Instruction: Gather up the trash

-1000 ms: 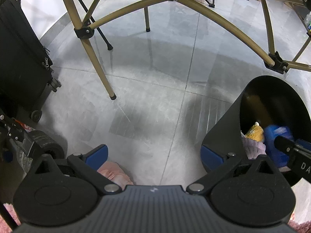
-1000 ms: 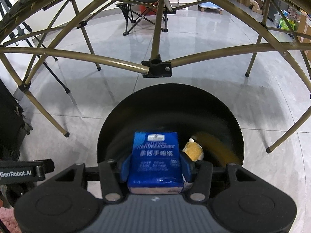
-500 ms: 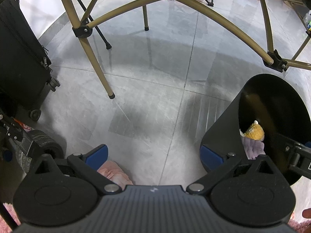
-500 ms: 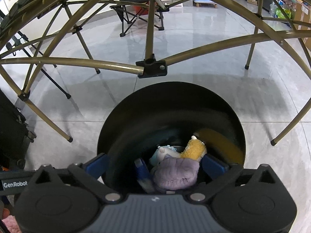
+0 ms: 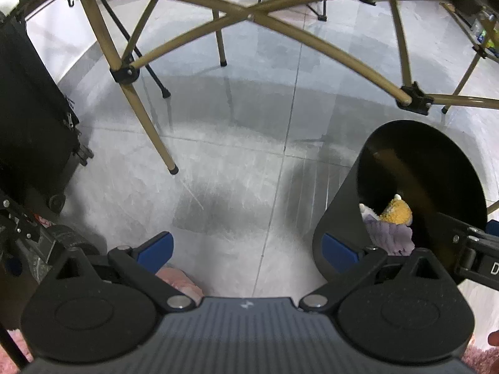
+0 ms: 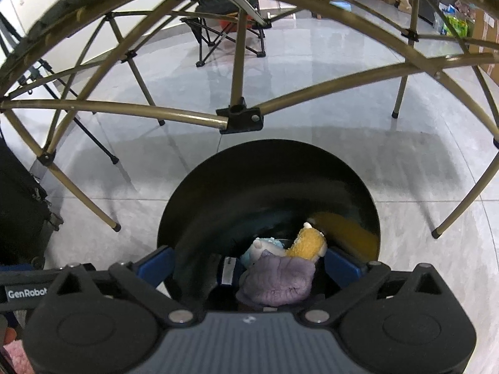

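A black round trash bin [image 6: 218, 193] stands on the grey tiled floor, right in front of my right gripper [image 6: 249, 265], which is open and empty over its near rim. Inside lie a purple plush [image 6: 277, 283], a yellow plush [image 6: 307, 243], a pale blue plush [image 6: 265, 246] and the blue tissue pack [image 6: 227, 272], on edge at the bottom. In the left wrist view the bin [image 5: 343, 212] is at the right. My left gripper [image 5: 246, 246] is open and empty above the floor, with a pink fluffy thing [image 5: 174, 279] under its left finger.
Gold folding table legs [image 5: 146, 124] cross the floor behind and above the bin [image 6: 240, 118]. A black wheeled suitcase [image 5: 34, 131] stands at the left. A folding chair [image 6: 227, 31] is far back. A pink rug edge [image 6: 15, 355] lies at bottom left.
My right gripper opened and let go of the blue tissue pack, which dropped into the bin beside the plush toys. The left gripper stayed open and barely moved.
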Demonstrator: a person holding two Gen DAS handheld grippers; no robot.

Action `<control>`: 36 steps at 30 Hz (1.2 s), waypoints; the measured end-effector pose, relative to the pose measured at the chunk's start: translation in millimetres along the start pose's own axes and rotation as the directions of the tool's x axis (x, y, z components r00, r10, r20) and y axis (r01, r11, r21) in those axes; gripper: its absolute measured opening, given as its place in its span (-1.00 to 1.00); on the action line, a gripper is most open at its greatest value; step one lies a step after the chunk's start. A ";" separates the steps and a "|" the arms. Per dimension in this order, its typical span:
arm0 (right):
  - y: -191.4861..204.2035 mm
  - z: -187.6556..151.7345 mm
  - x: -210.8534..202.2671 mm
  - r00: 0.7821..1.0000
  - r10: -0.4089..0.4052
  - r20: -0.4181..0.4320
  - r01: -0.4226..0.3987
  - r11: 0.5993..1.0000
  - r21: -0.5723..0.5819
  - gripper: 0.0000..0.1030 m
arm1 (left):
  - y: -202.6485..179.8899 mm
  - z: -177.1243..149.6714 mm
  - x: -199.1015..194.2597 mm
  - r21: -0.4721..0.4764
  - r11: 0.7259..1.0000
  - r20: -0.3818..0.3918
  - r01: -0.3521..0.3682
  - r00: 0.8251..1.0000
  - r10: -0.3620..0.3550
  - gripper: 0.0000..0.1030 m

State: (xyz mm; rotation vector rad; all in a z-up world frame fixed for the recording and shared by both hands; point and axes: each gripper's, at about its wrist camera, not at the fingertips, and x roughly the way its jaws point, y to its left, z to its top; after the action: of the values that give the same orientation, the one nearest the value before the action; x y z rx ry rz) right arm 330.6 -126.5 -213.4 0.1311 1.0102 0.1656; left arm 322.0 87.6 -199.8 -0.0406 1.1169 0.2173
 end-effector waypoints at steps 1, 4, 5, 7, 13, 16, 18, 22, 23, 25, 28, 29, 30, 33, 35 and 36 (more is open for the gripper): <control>-0.1 -0.7 -4.4 1.000 0.002 0.007 -0.002 1.000 -0.002 1.00 | 0.0 -1.4 -5.3 0.002 1.000 0.012 0.004 1.000 -0.004 1.00; -1.4 -3.2 -22.2 0.999 0.005 0.043 -0.005 1.000 -0.005 1.00 | -2.3 -5.0 -23.3 0.013 1.000 0.052 0.016 0.998 -0.016 1.00; -1.4 -4.7 -28.1 0.999 0.006 0.053 -0.005 1.000 -0.007 1.00 | -3.3 -6.5 -30.3 0.017 1.000 0.066 0.022 0.998 -0.023 1.00; -1.9 -7.4 -39.5 0.998 0.006 0.070 -0.005 1.000 -0.013 1.00 | -6.1 -10.3 -43.4 0.024 0.999 0.087 0.037 0.995 -0.039 1.00; -6.2 -14.0 -87.6 0.990 0.000 0.140 0.003 1.000 -0.019 1.00 | -11.2 -26.0 -85.3 0.054 0.996 0.141 0.072 0.987 -0.079 1.00; -8.7 -19.5 -117.6 0.984 0.004 0.179 0.000 1.000 -0.020 1.00 | -12.4 -37.4 -111.9 0.076 0.993 0.176 0.085 0.980 -0.097 1.00; -11.0 -25.6 -138.0 0.980 0.010 0.201 -0.005 1.000 -0.025 1.00 | -12.1 -45.2 -129.9 0.088 0.992 0.198 0.092 0.974 -0.108 1.00; -14.5 -42.6 -174.7 0.972 0.008 0.233 0.001 0.999 -0.039 1.00 | -12.7 -63.0 -164.0 0.117 0.987 0.230 0.107 0.964 -0.131 1.00; -14.8 -47.1 -183.2 0.971 0.008 0.240 0.002 0.999 -0.042 1.00 | -13.5 -67.3 -171.2 0.125 0.986 0.235 0.111 0.962 -0.138 1.00; -15.4 -56.5 -200.7 0.968 0.011 0.252 0.000 0.999 -0.044 1.00 | -12.9 -76.9 -186.8 0.139 0.984 0.247 0.115 0.958 -0.147 1.00; -16.0 -69.1 -225.4 0.965 0.013 0.262 -0.004 0.999 -0.037 1.00 | -12.2 -89.5 -207.7 0.158 0.980 0.266 0.123 0.950 -0.162 1.00; -16.5 -73.5 -234.2 0.963 0.018 0.268 -0.008 0.999 -0.037 1.00 | -11.6 -94.1 -214.4 0.163 0.979 0.272 0.126 0.948 -0.167 1.00; -16.8 -78.1 -242.9 0.962 0.020 0.274 -0.010 0.999 -0.036 1.00 | -11.0 -97.8 -219.6 0.169 0.977 0.278 0.126 0.945 -0.170 1.00; -15.5 -90.5 -263.5 0.958 0.011 0.286 0.000 0.999 -0.039 1.00 | -9.9 -110.1 -233.1 0.188 0.974 0.287 0.125 0.941 -0.176 1.00; -14.6 -98.1 -275.1 0.958 0.004 0.287 0.008 0.999 -0.039 1.00 | -8.5 -117.3 -239.4 0.197 0.972 0.284 0.131 0.941 -0.185 1.00; -14.1 -101.5 -279.8 0.959 0.001 0.285 0.011 0.999 -0.039 1.00 | -8.2 -120.1 -241.6 0.199 0.971 0.282 0.133 0.941 -0.187 1.00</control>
State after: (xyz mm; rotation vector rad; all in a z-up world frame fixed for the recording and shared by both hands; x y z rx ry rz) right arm 99.6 -192.4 -37.1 0.1122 0.7188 0.1574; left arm 115.7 25.6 -37.1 0.0589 0.8211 -0.0247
